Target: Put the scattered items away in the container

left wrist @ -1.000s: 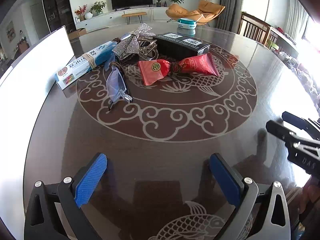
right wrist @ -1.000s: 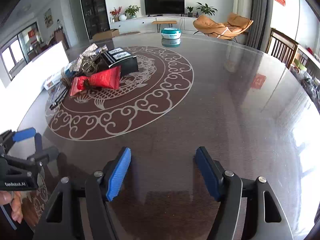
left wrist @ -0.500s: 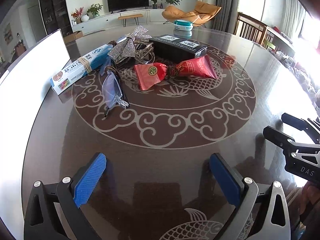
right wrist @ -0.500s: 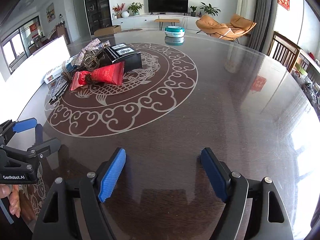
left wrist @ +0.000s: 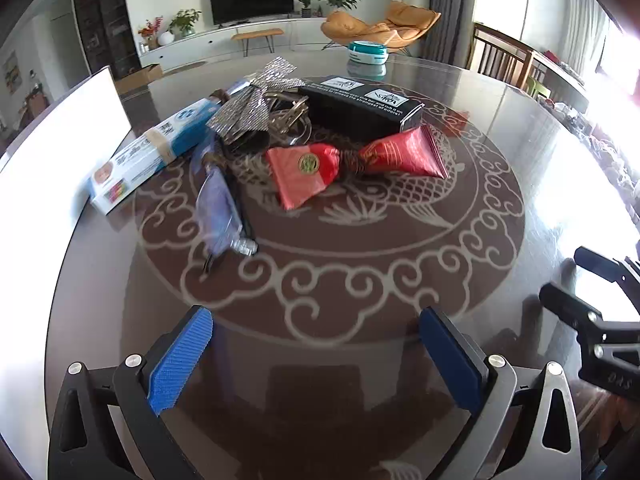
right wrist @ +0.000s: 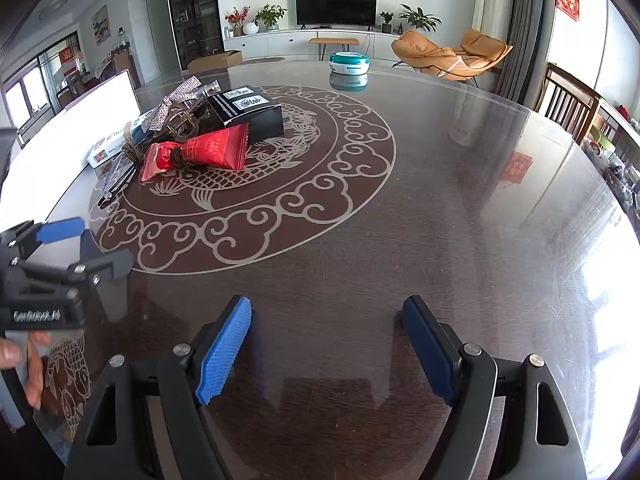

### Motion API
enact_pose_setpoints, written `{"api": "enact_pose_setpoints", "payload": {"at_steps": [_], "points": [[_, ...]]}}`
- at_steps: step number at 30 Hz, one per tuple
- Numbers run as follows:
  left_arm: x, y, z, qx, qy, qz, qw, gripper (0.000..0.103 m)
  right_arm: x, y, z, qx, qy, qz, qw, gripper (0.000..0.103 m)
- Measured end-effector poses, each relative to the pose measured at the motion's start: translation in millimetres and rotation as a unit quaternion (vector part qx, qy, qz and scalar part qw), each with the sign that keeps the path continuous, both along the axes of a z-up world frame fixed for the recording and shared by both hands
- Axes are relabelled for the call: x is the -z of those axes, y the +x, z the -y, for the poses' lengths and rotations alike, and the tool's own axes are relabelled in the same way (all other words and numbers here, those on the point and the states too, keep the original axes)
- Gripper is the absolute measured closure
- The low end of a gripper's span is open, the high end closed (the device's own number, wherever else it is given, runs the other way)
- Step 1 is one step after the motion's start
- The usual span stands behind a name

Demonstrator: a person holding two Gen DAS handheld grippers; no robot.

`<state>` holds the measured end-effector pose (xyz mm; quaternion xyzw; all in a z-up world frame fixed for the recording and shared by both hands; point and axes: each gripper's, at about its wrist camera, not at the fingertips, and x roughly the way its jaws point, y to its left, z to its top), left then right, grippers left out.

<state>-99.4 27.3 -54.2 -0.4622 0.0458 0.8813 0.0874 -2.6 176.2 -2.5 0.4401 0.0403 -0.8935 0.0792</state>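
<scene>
While the big round table [left wrist: 360,360] fills both my views, the white container [left wrist: 52,160] runs along its left edge as a long pale wall, and everything I have to tidy lies bunched beside it on the far-left part of the inlaid medallion. That pile sits ahead of my left gripper [left wrist: 316,356] and slightly to its left; from my right gripper [right wrist: 326,344] it lies well off to the upper left, so I judge my left hand the nearer one and the natural one to go first.

Largest in the heap is the black box [left wrist: 360,106] at the back, long axis running left to right and angled away. Next is the blue-and-white carton [left wrist: 152,156], lying diagonally with one end close to the container wall. In front lies the red packet [left wrist: 352,164], pinched in the middle like a bow, stretched crosswise to my left jaws, so a grip across its narrow waist looks easiest. Nearest to me lies the clear sleeve [left wrist: 220,208], pointing roughly along my line of reach. A sparkly ribbon [left wrist: 256,96] tops the tangle.

Both pairs of jaws stand spread with nothing between them, over bare tabletop.

My left view shows the sleeve and carton plainly; my right view shows them only small and partly hidden behind the packet, but it shows my left gripper [right wrist: 60,264] from the side, well short of the pile.
</scene>
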Motion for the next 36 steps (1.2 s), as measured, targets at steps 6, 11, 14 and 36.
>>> {"api": "enact_pose_setpoints", "payload": {"at_steps": [6,11,14,36], "points": [[1.6,-12.2,-3.1,0.045,0.003,-0.01,0.9989,0.0,-0.1,-0.1,0.0,0.0,0.0,0.0,1.0,0.024],[1.4,-12.3,-3.3,0.045,0.003,-0.009,0.9989,0.0,0.1,0.0,-0.2,0.0,0.0,0.0,1.0,0.024],[1.4,-12.4,-3.3,0.045,0.003,-0.009,0.9989,0.0,0.0,0.1,-0.3,0.0,0.0,0.0,1.0,0.024],[1.3,-12.8,-3.5,0.045,0.003,-0.009,0.9989,0.0,1.1,-0.1,-1.8,0.009,0.002,0.003,1.0,0.017]]}}
